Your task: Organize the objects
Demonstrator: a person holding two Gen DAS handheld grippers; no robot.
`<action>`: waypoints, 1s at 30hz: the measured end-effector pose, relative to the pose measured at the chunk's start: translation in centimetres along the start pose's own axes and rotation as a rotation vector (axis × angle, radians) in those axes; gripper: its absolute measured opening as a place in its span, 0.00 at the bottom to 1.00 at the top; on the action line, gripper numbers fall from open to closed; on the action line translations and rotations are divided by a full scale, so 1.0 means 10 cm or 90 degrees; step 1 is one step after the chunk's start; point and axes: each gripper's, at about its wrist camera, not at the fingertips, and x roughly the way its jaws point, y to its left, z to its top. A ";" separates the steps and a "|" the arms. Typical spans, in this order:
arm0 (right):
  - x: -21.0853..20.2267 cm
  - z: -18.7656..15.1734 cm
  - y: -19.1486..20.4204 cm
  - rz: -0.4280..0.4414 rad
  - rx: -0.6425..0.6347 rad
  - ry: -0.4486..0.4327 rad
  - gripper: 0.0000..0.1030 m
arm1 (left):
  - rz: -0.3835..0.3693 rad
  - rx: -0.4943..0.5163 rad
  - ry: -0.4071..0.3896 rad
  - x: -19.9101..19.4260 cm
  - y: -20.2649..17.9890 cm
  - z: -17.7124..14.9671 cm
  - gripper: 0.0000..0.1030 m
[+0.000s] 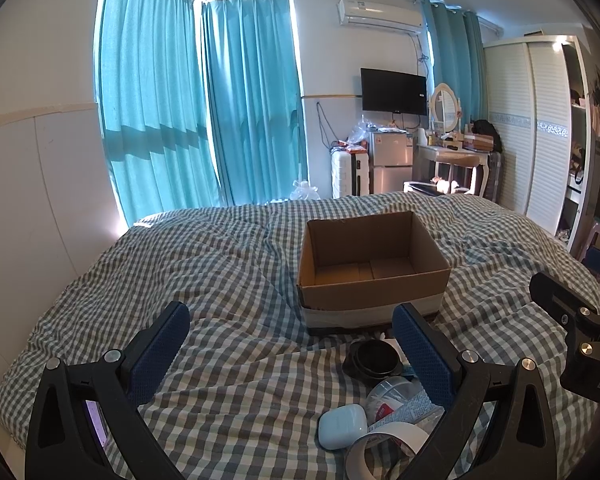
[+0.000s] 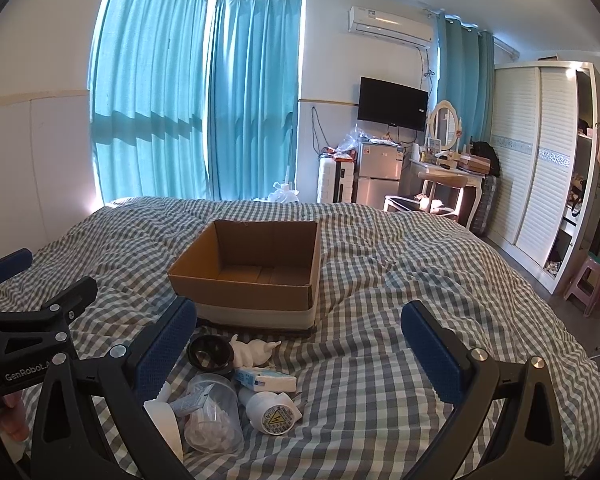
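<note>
Two grippers hover low over a bed (image 1: 228,264) covered with a grey-and-white checked quilt. At the middle of the bed sits an open cardboard box (image 1: 374,276), upright, with nothing visible inside it. A band of pale tape runs around the lower part of its walls.

The left gripper (image 1: 292,354) is held with its blue-padded fingers (image 1: 160,356) spread wide and nothing between the pads. The right gripper (image 2: 300,354) is likewise spread wide and holds nothing. Each gripper's black frame shows at the edge of the other's view.

A cluster of small objects lies on the quilt just in front of the box, between the two grippers:
- a clear plastic cup (image 2: 214,414) lying on its side with crumpled wrapping inside;
- a roll of white tape (image 1: 388,446), nearest the cameras;
- a round black lid (image 2: 211,353), close to the box's near wall;
- a white plug adapter (image 2: 270,412) with a yellow warning label on its end face;
- a white earbud case (image 1: 342,426), beside the tape roll;
- a small blue-and-white carton (image 2: 266,380), touching the adapter;
- a white figurine (image 2: 252,351), just beside the black lid.
</note>
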 end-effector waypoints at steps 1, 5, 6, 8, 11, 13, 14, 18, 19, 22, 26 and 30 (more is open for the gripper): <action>0.00 0.00 0.01 0.000 -0.001 0.000 1.00 | 0.000 0.000 0.000 0.00 0.00 0.00 1.00; -0.02 0.02 0.02 0.001 -0.002 -0.001 1.00 | -0.001 -0.003 -0.001 -0.01 0.01 0.00 1.00; -0.03 0.03 0.02 0.002 -0.003 0.000 1.00 | -0.001 -0.004 0.000 -0.02 0.01 0.00 1.00; -0.05 0.04 0.03 0.000 -0.006 -0.002 1.00 | -0.003 -0.004 0.000 -0.04 0.02 0.01 1.00; -0.09 0.06 0.04 -0.005 -0.007 -0.006 1.00 | -0.005 -0.005 -0.003 -0.07 0.04 0.02 1.00; -0.11 0.07 0.05 -0.003 -0.007 -0.009 1.00 | -0.004 -0.007 -0.003 -0.09 0.05 0.03 1.00; -0.12 0.08 0.06 -0.003 -0.009 -0.010 1.00 | -0.005 -0.008 -0.002 -0.10 0.05 0.03 1.00; -0.17 0.10 0.10 0.002 -0.018 -0.014 1.00 | -0.006 -0.009 0.000 -0.12 0.06 0.05 1.00; -0.18 0.11 0.10 0.004 -0.020 -0.014 1.00 | -0.005 -0.010 0.001 -0.12 0.06 0.05 1.00; -0.19 0.11 0.11 0.004 -0.025 -0.012 1.00 | -0.009 -0.009 0.012 -0.12 0.07 0.04 1.00; -0.16 0.07 0.08 0.004 -0.028 0.004 1.00 | -0.016 0.004 0.056 -0.02 0.02 -0.03 1.00; -0.05 -0.03 -0.01 0.001 -0.013 0.036 1.00 | -0.048 0.011 0.122 0.15 -0.06 -0.20 1.00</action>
